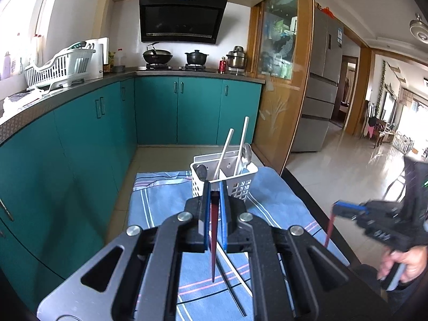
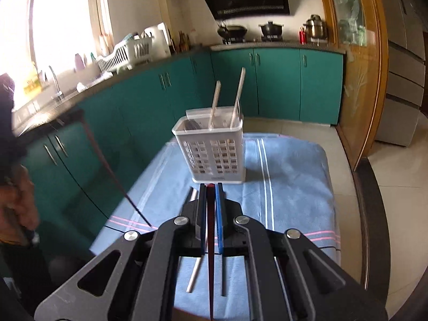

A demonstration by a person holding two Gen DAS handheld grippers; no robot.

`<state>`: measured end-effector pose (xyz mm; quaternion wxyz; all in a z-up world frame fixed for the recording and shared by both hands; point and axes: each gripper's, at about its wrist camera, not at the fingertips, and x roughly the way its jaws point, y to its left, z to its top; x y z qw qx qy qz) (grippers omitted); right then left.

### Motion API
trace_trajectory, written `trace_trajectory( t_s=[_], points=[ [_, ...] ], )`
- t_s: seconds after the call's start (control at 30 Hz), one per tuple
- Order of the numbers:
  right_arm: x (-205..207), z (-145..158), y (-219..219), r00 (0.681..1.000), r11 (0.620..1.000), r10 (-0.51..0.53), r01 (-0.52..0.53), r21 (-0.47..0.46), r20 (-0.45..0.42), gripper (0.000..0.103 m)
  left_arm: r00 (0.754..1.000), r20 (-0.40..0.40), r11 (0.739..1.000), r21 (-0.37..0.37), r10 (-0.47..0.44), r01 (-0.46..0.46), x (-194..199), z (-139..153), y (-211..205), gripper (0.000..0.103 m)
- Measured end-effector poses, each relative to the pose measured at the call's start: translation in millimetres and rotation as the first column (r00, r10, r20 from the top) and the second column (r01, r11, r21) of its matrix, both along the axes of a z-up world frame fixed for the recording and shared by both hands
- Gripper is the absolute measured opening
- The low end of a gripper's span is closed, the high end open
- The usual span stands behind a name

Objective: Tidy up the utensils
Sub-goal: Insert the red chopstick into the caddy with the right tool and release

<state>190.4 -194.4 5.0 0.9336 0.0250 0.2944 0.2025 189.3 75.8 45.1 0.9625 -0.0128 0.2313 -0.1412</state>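
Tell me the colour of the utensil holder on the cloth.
White utensil holder, clearest in the right wrist view.

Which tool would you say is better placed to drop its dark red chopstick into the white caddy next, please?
Probably the left. The left tool sits just short of the white caddy with its dark red chopstick clamped and hanging down. The right tool, also shut on a chopstick, is off to the side.

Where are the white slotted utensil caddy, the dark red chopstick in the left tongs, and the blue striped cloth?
White slotted utensil caddy (image 2: 214,157): right wrist view, front wall.
Dark red chopstick (image 1: 214,230): left wrist view, mid-shaft.
Blue striped cloth (image 2: 289,176): right wrist view, bare area.
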Motion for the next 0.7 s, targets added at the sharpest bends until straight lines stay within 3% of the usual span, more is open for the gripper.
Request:
trace_trajectory(
  t_s=[0.33, 0.7],
  points=[
    [2, 91, 11, 0.983, 1.000, 0.021, -0.020, -0.008, 0.183, 0.007, 1.000, -0.028, 1.000, 0.029, 0.003, -0.002, 12, -10, -9, 0.006],
    [83, 167, 50, 0.958, 0.997, 0.000, 0.023, -0.077, 0.287, 0.007, 0.998, -0.049, 1.000, 0.018, 0.025, -0.024, 23, -17, -1, 0.006]
  ],
)
